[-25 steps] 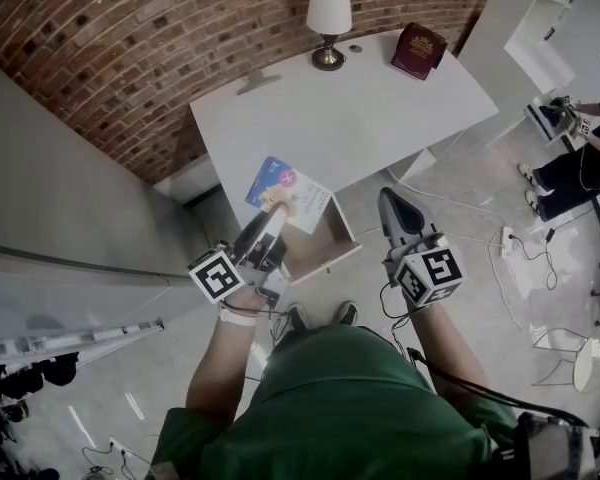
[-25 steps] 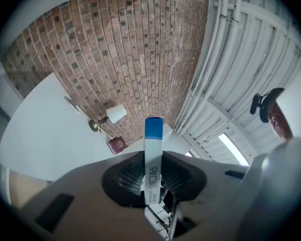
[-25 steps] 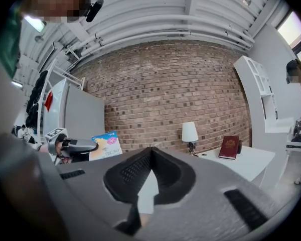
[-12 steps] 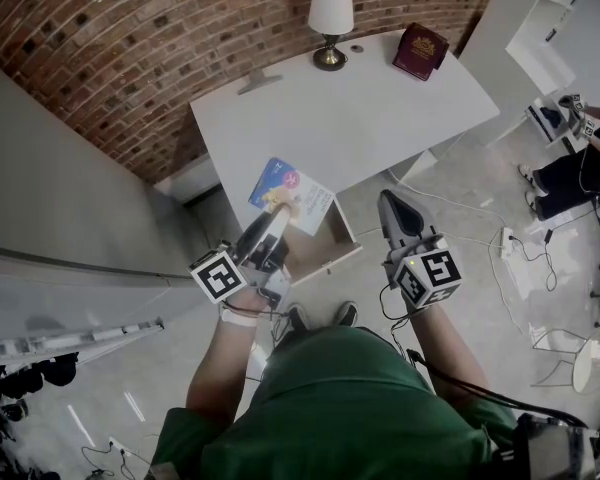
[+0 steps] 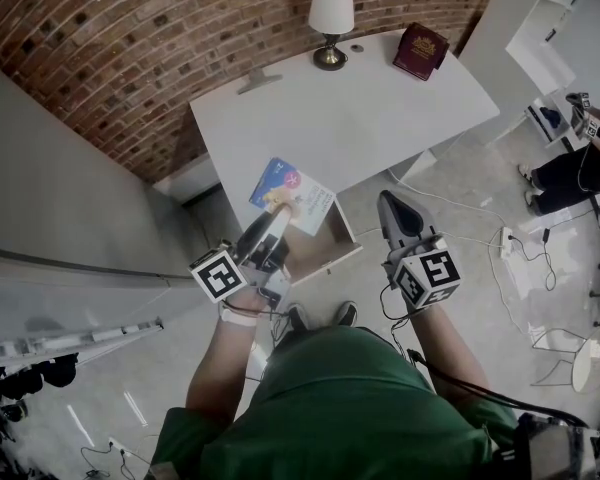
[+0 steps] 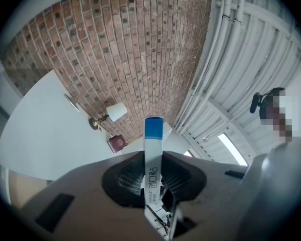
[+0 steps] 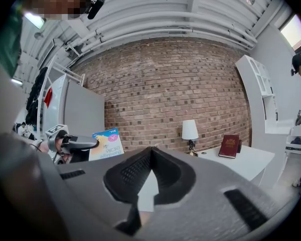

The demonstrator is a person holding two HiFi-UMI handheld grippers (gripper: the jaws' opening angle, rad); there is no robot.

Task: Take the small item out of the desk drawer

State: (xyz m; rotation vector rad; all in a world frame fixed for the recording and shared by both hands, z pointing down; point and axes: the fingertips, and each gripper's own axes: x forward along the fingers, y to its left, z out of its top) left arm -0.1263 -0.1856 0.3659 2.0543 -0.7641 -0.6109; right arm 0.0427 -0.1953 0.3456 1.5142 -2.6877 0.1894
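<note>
Left gripper: my left gripper [image 5: 276, 216] is closed on a flat box [image 5: 292, 190]. In the left gripper view I see the box edge-on, upright between the two pads, and it reaches out past the tips.
Right gripper: my right gripper [image 5: 388, 200] is closed too, the tips meet and nothing is between them.
Where the box is: it is in the air, free of the drawer [image 5: 330, 256]. It hangs over the front edge of the desk [image 5: 360, 118] and partly over the open drawer.
Direction from the gripper: the box lies straight ahead of the left tips, toward the desk. The gripper holds it at the near edge.
Long axis: in the head view the long side of the box runs across the line of the gripper, not along it. Its printed face looks up to the camera.
Nearer hand: the left one, it has the box. The right gripper is apart, at the right of the drawer.
Left arm pose: the forearm reaches forward from the body, and the gripper points forward and a little to the right.
Right arm pose: it is held forward, near level, pointing at the brick wall above the desk.
My judgement: the taking-out seems done. To put the box down, the bare desk top just ahead is the nearest place.
</note>
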